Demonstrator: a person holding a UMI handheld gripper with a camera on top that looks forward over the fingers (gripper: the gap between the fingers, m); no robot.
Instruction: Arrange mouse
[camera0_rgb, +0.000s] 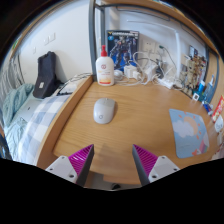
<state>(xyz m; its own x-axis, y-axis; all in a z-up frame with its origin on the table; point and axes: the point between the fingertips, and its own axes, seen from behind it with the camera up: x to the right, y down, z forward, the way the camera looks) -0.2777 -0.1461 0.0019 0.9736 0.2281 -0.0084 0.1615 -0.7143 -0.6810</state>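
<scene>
We see mouse (104, 110) on table (140, 125), well ahead of fingers (80, 158), slightly left of centreline, long axis roughly along our approach. Fingers apart, holding nothing.

Colour reference:

- Mouse (104, 110): pale grey, plain.
- Counter (130, 125): warm orange-brown wood, faint grain, lighter edge band.
- Claw (113, 160): light grey finger bodies; inner pads (82, 156) magenta.
- Mouse mat (189, 134): pale blue with soft pink and cream illustration.
- Bottle (104, 69): white body, red cap, orange-red label band.
- Box (124, 50) behind the bottle: blue and white printed artwork.
- Bag (46, 73) on the bed: black.
- Bedding (28, 118): pale, with teal and white patterned areas.
</scene>
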